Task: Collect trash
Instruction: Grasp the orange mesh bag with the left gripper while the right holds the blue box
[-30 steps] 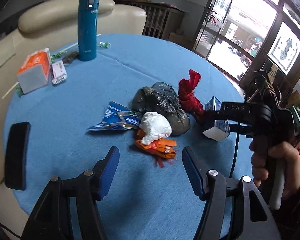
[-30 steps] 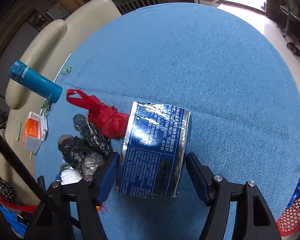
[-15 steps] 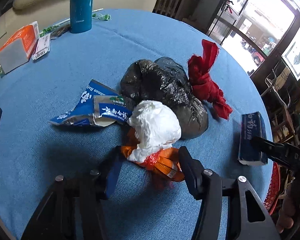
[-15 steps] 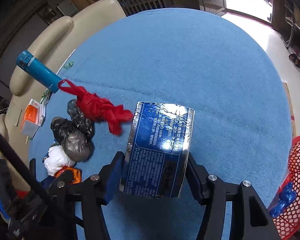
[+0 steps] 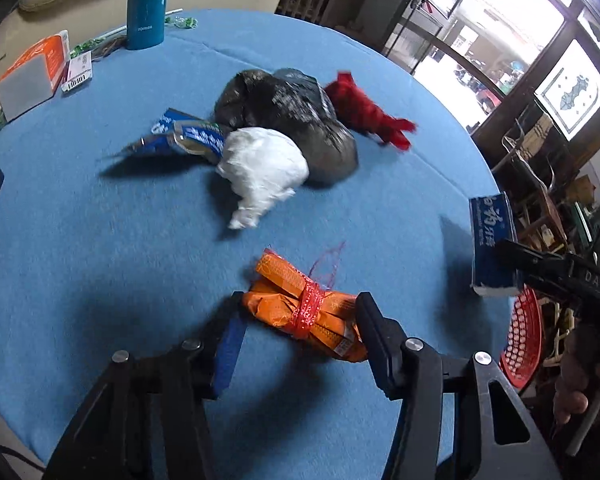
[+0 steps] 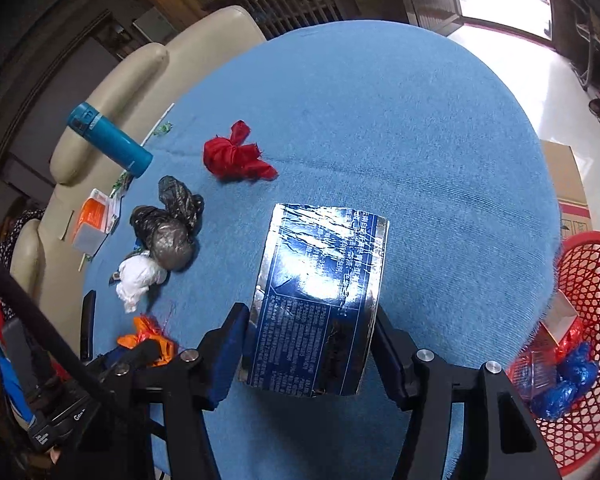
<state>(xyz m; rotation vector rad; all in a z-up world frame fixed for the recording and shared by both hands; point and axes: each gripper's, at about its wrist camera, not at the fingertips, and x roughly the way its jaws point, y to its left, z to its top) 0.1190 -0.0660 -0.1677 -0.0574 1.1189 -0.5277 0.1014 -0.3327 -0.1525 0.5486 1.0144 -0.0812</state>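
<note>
Orange wrapper (image 5: 304, 312) sits squeezed in the left claw (image 5: 300, 320) low over the blue table (image 5: 100, 248), while the right claw (image 6: 312, 344) grips a shiny blue box (image 6: 320, 304) near the red basket (image 6: 588, 320).

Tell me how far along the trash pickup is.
Partly done: the red basket already holds some trash. In hand: left gripper clamps the orange wrapper bundle; right gripper holds the blue carton. Left on the table: red bag, black bag, white wad, blue wrapper.
</note>
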